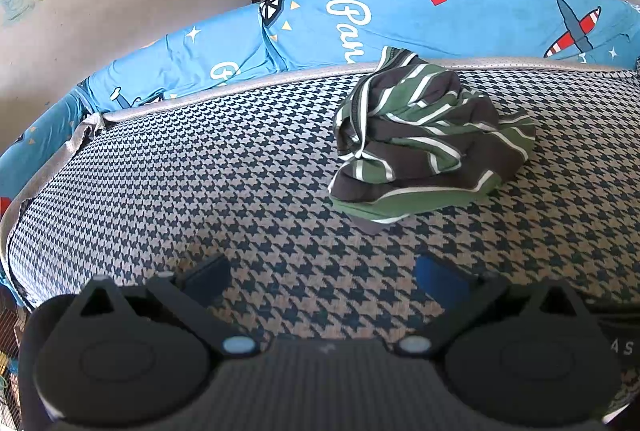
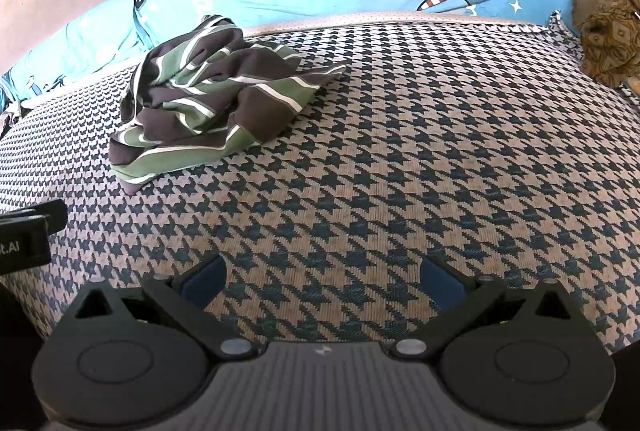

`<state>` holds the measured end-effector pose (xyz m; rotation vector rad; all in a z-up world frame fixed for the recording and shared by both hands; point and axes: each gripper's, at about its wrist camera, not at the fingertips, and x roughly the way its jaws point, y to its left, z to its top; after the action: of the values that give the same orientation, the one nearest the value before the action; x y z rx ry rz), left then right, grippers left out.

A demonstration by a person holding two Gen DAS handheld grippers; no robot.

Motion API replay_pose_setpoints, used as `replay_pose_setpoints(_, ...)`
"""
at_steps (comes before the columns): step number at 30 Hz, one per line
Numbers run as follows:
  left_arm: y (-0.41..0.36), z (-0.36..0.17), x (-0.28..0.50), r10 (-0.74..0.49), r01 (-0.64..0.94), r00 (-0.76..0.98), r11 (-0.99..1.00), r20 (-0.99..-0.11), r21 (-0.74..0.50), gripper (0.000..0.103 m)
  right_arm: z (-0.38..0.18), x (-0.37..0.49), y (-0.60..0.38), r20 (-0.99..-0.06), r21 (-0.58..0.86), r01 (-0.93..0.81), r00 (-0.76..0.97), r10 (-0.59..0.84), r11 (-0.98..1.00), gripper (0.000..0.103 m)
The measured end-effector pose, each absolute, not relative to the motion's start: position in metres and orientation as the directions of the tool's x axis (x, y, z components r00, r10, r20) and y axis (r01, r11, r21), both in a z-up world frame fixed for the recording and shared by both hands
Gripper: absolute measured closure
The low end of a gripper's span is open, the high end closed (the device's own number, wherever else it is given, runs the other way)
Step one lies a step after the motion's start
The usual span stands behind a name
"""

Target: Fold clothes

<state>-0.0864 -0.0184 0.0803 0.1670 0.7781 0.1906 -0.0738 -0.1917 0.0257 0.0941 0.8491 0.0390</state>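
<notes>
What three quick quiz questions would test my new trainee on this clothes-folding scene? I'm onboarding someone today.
1. True or false: the striped garment is already folded flat.
2. Which tongs hold cloth: (a) left tongs, (b) right tongs, (c) neither?
3. What pattern covers the surface under the garment?

Key: 1. False; it lies crumpled in a heap. 2. (c); both are open and apart from the garment. 3. Houndstooth.
</notes>
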Motion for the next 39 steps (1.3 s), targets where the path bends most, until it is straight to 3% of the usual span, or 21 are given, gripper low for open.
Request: replay_pose_setpoints(39, -0.0121, 0.0776, -0.0856, 0.224, -0.111, 0.689, 0.973, -0.69, 0.204, 0.0, 0.0217, -0.0726, -0.1835, -0.751, 0.044, -0.025, 0.659, 0.05, 0.999, 0.0)
